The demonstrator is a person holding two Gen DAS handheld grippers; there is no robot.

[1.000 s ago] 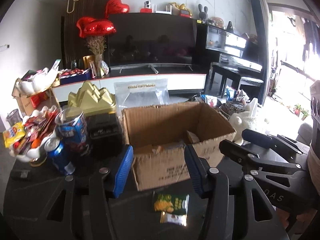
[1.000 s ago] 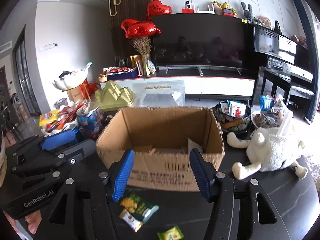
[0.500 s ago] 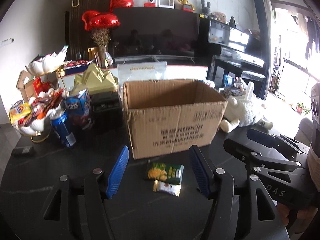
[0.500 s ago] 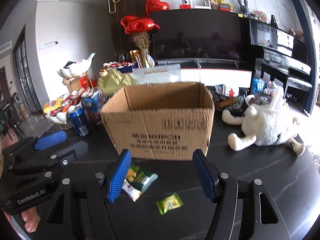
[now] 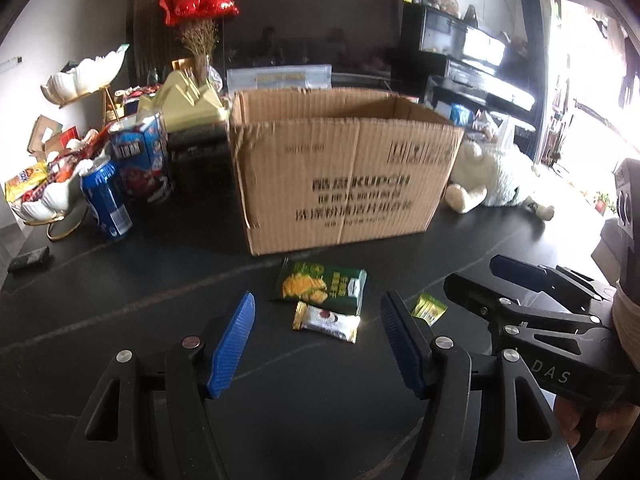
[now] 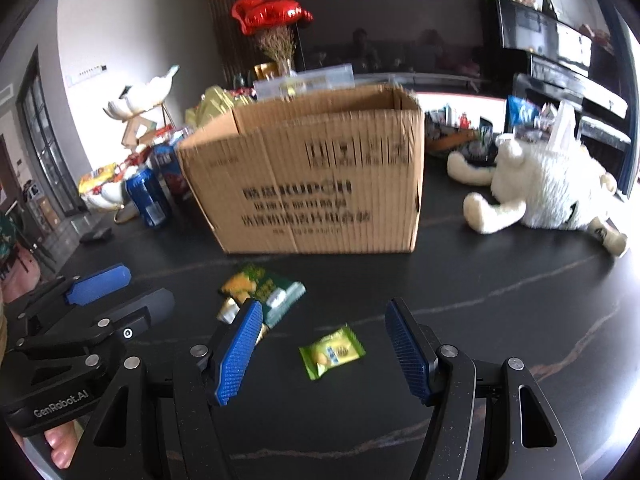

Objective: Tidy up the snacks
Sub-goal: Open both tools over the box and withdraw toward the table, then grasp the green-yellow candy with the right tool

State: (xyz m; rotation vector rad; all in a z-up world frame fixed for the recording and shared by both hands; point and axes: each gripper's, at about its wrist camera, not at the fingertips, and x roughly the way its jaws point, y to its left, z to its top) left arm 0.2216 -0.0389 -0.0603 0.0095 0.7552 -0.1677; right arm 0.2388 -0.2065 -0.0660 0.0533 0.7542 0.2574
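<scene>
Snack packets (image 5: 322, 289), three in all, lie before one cardboard box (image 5: 344, 176); both grippers (image 5: 316, 330) (image 6: 324, 338) gape, holding nothing.

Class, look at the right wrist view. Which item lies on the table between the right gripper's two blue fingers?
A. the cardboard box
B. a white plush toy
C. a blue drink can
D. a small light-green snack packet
D. The small light-green snack packet lies flat on the dark table in the gap between the open fingers of the right gripper; nothing is gripped.
</scene>
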